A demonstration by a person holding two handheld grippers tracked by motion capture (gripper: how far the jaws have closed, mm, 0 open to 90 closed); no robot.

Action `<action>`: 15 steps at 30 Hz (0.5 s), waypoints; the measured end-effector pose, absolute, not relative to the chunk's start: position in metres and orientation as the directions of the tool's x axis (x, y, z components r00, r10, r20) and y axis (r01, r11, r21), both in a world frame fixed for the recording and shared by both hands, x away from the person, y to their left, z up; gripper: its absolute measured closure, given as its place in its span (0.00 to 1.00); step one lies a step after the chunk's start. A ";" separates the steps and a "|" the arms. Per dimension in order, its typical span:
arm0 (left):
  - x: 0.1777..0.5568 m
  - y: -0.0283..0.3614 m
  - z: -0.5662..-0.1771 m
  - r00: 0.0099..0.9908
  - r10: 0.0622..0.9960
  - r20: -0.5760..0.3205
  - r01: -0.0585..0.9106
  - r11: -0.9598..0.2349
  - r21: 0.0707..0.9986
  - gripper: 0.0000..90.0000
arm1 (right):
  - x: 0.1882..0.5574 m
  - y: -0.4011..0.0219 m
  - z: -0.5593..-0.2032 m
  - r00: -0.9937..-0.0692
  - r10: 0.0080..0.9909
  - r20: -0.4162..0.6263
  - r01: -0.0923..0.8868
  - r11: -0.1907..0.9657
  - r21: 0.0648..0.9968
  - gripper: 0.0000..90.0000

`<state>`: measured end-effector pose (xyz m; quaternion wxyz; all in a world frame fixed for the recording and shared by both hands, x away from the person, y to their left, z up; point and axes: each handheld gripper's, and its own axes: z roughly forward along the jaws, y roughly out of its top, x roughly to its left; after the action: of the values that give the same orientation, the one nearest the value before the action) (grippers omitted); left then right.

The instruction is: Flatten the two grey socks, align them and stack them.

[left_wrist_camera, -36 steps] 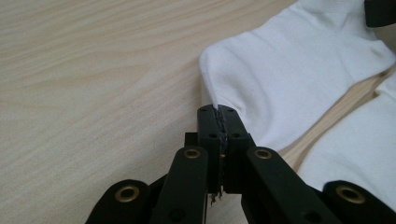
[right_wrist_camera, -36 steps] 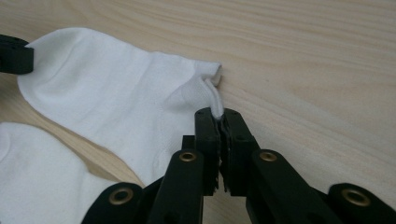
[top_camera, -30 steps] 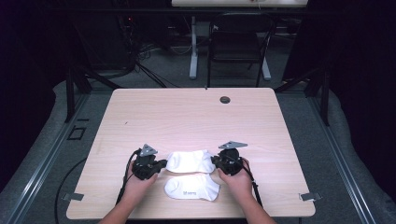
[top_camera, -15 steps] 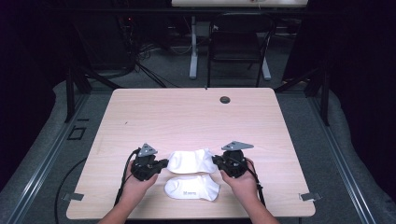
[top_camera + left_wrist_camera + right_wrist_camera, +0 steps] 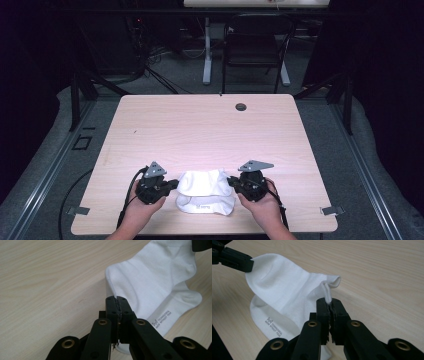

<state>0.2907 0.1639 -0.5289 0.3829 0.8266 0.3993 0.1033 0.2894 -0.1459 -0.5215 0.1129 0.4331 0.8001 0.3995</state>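
Currently, left tongs (image 5: 172,184) are clenched on the left edge of the upper white sock (image 5: 202,181), fabric pinched between the pads. That sock spans between both tongs, lifted at its ends and sagging over the lower white sock (image 5: 207,204), which lies flat on the surface (image 5: 200,130) with its printed logo up. Right tongs (image 5: 231,183) are clenched on the sock's right end, a fold of cloth caught in the tips.

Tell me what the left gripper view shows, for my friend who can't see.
The left gripper pinches the edge of a white sock, lifting it over a second sock on the wooden table.
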 end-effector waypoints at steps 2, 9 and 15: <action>0.285 0.163 -0.530 0.666 0.733 -0.138 0.584 -0.397 0.709 0.99 | 0.284 -0.146 -0.522 -0.606 0.779 0.163 0.602 0.314 0.734 0.96; 0.277 0.164 -0.535 0.674 0.724 -0.147 0.587 -0.404 0.702 0.99 | 0.274 -0.151 -0.526 -0.609 0.777 0.162 0.610 0.328 0.721 0.96; 0.271 0.164 -0.539 0.672 0.723 -0.161 0.596 -0.400 0.696 0.99 | 0.266 -0.151 -0.531 -0.613 0.770 0.175 0.616 0.328 0.716 0.96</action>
<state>0.2711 0.1638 -0.5387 0.3785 0.8324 0.3961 0.0834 0.2663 -0.1510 -0.5308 0.0984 0.4285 0.8088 0.3906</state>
